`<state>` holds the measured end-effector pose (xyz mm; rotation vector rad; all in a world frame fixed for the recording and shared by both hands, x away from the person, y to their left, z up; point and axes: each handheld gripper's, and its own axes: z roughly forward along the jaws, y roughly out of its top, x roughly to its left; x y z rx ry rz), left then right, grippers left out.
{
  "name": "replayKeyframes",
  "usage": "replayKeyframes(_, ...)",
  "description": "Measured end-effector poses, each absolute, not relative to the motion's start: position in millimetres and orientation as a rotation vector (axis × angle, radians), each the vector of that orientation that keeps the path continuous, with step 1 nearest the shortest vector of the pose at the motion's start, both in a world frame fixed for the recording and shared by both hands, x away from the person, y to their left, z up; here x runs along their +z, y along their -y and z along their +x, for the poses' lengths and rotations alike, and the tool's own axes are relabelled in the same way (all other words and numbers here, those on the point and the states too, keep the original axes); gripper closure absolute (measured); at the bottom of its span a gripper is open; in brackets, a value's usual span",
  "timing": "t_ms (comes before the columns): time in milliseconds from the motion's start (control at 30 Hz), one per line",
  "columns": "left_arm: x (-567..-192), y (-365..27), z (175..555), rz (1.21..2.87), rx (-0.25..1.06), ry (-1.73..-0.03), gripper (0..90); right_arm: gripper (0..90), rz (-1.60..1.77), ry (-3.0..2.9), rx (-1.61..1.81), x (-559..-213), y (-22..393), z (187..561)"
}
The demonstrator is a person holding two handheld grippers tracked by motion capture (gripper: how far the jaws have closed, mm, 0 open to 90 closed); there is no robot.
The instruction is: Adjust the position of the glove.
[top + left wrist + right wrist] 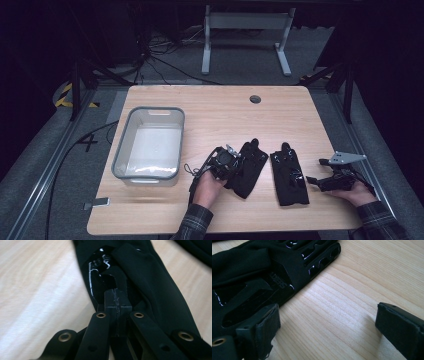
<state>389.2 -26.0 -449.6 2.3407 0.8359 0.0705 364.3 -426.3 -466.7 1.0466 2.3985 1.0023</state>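
Two black gloves lie on the wooden table (210, 110). My left gripper (236, 162) sits on the cuff end of the left glove (254, 159). In the left gripper view its jaws (117, 297) are pressed together, with a fold of that glove (152, 290) rising to the tips. The right glove (289, 176) lies flat, fingers pointing away. My right gripper (317, 171) rests low on the table just right of it. In the right gripper view that gripper (327, 317) stands open over bare wood, its left pad by the edge of the right glove (262, 270).
A grey plastic bin (150, 111) stands on the left part of the table, nothing visible in it. A round cable hole (255, 99) is near the far edge. Bare wood lies behind the gloves. A table frame and cables are on the floor beyond.
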Motion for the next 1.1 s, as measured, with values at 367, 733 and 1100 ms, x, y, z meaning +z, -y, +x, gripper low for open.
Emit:
replayKeyframes(367, -454.3, 37.7, 376.9, 2.310, 0.002, -0.754, 89.8, 6.4, 1.046, -2.398, 1.002, -466.8, 426.3, 364.3)
replayKeyframes(733, -455.4, 54.0, 366.5, 2.320, -0.037, -0.674, 89.8, 6.2, 1.046, -2.399, 1.002, -466.7, 426.3, 364.3)
replayKeyframes(1100, -450.1, 55.1, 362.6, 2.304, -0.015, -0.655, 80.9, 11.3, 1.033, -2.428, 0.999, -464.6, 426.3, 364.4)
